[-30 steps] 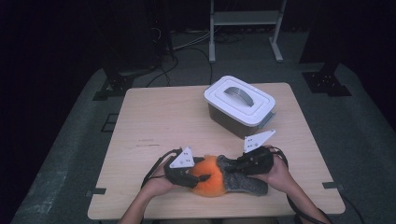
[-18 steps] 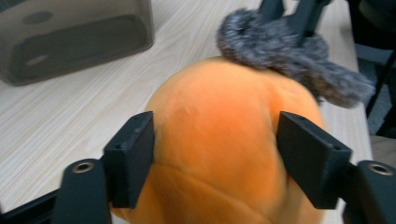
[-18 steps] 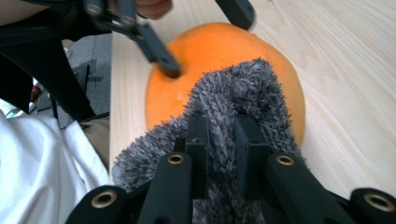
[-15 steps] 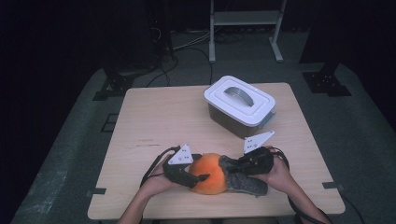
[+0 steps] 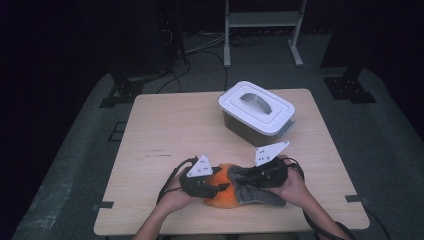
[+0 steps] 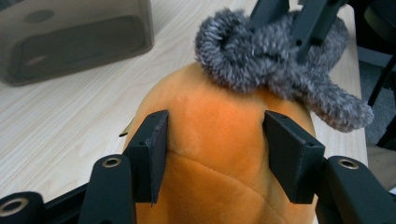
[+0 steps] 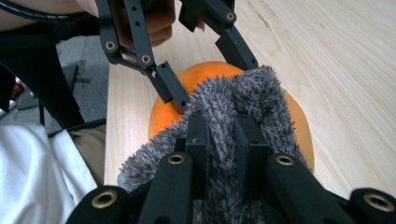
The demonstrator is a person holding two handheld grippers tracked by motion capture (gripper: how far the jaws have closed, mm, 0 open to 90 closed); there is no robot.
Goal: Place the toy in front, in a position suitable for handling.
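- Straddling round orange plush ball, left gripper jaws press both its sides
- right gripper pinches fuzzy grey cloth draped on it
- near wooden table front edge

Lots of bare counter on the left; lidded box blocking the far right.

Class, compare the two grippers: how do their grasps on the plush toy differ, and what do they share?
The left gripper spans the toy's smooth orange body with jaws set wide; the right gripper pinches the grey fuzzy part with jaws nearly together. In the high view the left gripper sits left of the toy, the right gripper right. Both are shut on the same toy above the table.
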